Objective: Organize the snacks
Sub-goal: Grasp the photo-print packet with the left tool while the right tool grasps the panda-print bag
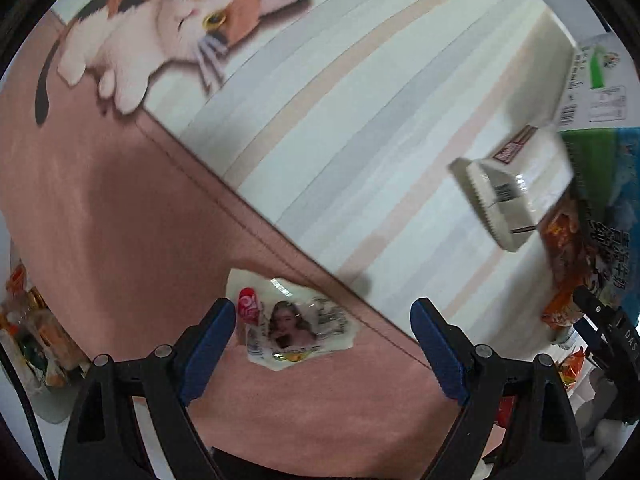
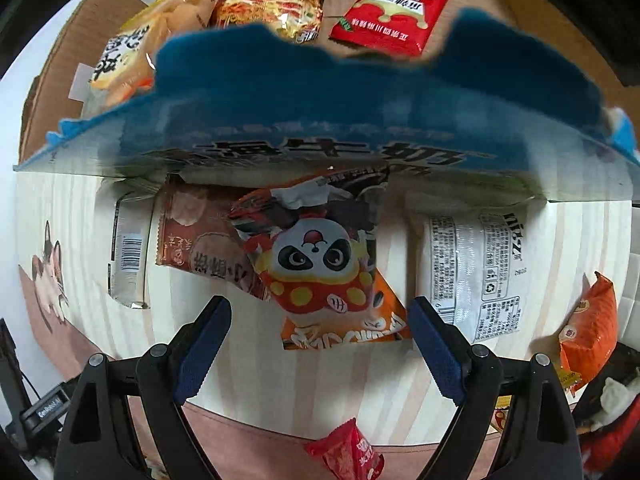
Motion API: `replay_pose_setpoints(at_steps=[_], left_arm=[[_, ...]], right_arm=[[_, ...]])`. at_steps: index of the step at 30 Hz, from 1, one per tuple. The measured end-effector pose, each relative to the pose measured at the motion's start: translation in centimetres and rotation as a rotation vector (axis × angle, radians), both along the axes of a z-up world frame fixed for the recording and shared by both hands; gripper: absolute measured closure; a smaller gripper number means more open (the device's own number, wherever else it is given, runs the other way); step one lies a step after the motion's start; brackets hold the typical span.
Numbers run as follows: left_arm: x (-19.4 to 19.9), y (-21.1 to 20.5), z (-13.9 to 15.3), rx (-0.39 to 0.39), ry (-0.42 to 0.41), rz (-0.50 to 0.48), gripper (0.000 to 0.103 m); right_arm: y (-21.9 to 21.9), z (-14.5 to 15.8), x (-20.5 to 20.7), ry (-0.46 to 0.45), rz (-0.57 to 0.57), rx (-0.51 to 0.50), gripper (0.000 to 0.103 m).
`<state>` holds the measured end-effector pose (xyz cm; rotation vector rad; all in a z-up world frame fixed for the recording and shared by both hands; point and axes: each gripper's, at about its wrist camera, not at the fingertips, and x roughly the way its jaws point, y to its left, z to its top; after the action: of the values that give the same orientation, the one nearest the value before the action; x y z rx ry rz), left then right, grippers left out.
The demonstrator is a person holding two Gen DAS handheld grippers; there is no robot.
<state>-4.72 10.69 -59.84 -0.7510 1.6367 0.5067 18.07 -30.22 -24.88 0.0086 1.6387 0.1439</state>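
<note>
Lying flat: orange panda snack packet (image 2: 332, 276), crinkled.

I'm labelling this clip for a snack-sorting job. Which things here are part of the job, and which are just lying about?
Part of the job:
- panda packet
- white packet
- brown packet
- portrait packet
- red sachet
- blue box
- left gripper, open
- right gripper, open

Just lying about:
- cat tablecloth
- black cable
</note>
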Motion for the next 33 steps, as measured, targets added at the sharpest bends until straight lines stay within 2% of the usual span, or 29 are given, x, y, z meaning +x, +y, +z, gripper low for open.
replay_pose_setpoints(at_steps=[8,12,14,15,16,17,18,22,27,33], left_arm=[[-3.8,-1.6,-1.7,-0.039,0.024,-0.011,0.013],[-4.6,-1.8,-1.9,-0.03,0.009,-0.002,0.014],[-4.2,-1.7,-1.8,-0.019,-0.003,-0.011,0.021],[-4.1,-1.8,-1.8,-0.016,-0.002,-0.019,0.036],[-4.3,-2.1,-1.9,-0.011,0.005,-0.03,0.042],[-3.6,-2.2,-1.8,-0.006,0.004,-0.037,0.042],[-3.6,-2.3,-1.7,-0.001,-0.001,-0.042,0.042],[-3.7,-3.1,-1.4,0.018,-0.004,-0.049,0.043],[-3.7,-4.5,-0.5,0.021,-0.024,-0.075,0.043],[-1.4,-7.4,2.3,0.02,-0.083,-0.148,0.043]], right_arm=[[1.0,-1.2,0.0,0.013,0.014,-0.016,0.011],[2.2,-2.2,0.1,0.015,0.008,-0.022,0.011],[2.4,-2.4,0.2,0.013,0.003,-0.028,0.013],[2.4,-2.5,0.5,0.015,-0.001,-0.03,0.015],[2.5,-2.6,0.7,0.017,-0.004,-0.031,0.02],[2.5,-2.8,0.7,0.018,-0.006,-0.04,0.025],[2.4,-2.7,0.8,0.019,-0.006,-0.051,0.036],[2.0,-2.3,0.9,-0.002,-0.028,-0.047,0.053],[1.4,-1.6,0.7,-0.005,-0.044,-0.017,0.063],[0.4,-0.9,0.2,0.013,-0.054,0.038,0.064]])
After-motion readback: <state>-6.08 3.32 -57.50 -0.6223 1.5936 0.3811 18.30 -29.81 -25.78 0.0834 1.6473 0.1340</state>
